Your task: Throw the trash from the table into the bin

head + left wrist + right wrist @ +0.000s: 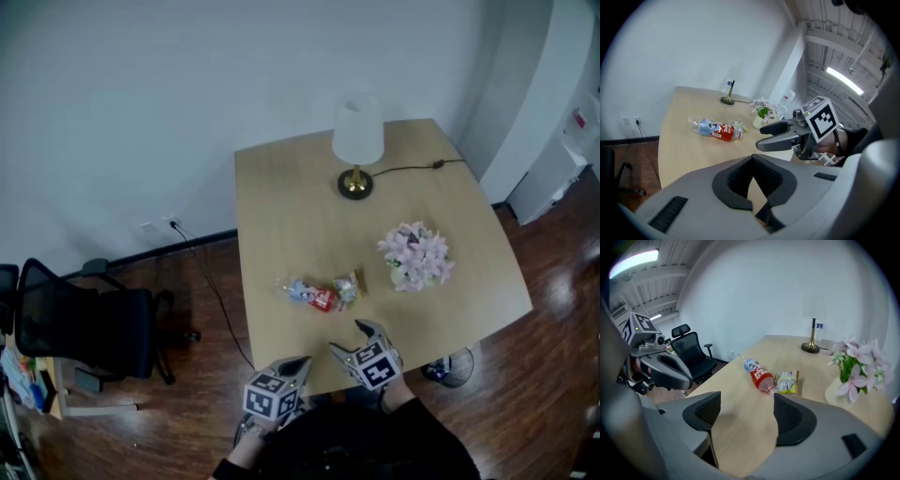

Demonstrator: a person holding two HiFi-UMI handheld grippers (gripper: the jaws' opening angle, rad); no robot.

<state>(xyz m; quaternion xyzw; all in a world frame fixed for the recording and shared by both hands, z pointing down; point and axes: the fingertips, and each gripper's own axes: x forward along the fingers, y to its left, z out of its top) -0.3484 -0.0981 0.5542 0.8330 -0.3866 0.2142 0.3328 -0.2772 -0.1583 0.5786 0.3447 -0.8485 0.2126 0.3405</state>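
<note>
Two grippers hover low at the near edge of the table point(281, 206), ready to reach. The right gripper point(354, 337) is wide open and empty, aimed at the trash. The left gripper point(292, 366) looks closed, holding nothing. A squashed bottle point(309, 294) and a snack bag point(348, 287) lie touching mid-table. The flowers point(416, 255) and the lamp point(357, 141) stand farther back. No bin shows.

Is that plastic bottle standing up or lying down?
Lying down: the bottle rests on its side on the table, beside the snack packet.
</note>
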